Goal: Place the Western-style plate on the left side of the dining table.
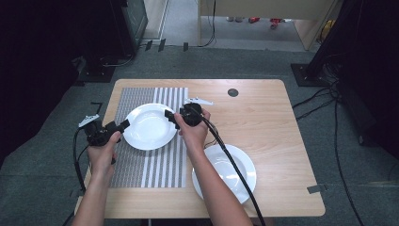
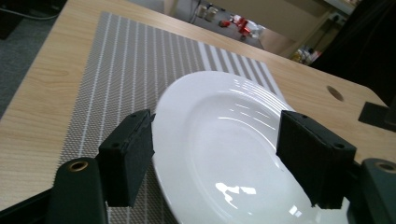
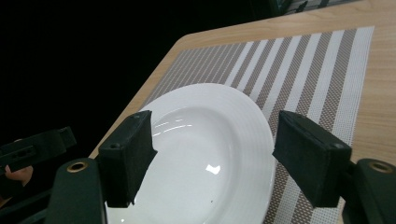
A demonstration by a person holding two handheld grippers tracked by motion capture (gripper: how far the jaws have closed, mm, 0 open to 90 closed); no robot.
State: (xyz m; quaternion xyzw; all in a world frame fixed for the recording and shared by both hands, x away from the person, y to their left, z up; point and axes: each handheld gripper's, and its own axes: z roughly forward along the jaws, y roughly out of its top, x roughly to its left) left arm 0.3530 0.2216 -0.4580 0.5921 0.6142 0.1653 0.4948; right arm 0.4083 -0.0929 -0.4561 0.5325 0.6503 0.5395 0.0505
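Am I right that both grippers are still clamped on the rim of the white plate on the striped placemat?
Not quite. Both gripper views show the jaws apart, off the rim: the left gripper and right gripper are open. The white plate does lie on the striped placemat.

A second white plate (image 1: 235, 175) is sitting on the bare wooden counter (image 1: 263, 117), near its front edge, off the striped placemat (image 1: 162, 169).

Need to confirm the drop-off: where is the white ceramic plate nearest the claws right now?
In the high view, the round white ceramic plate lies on the grey striped placemat at the table's left, between the open left claw and right claw.
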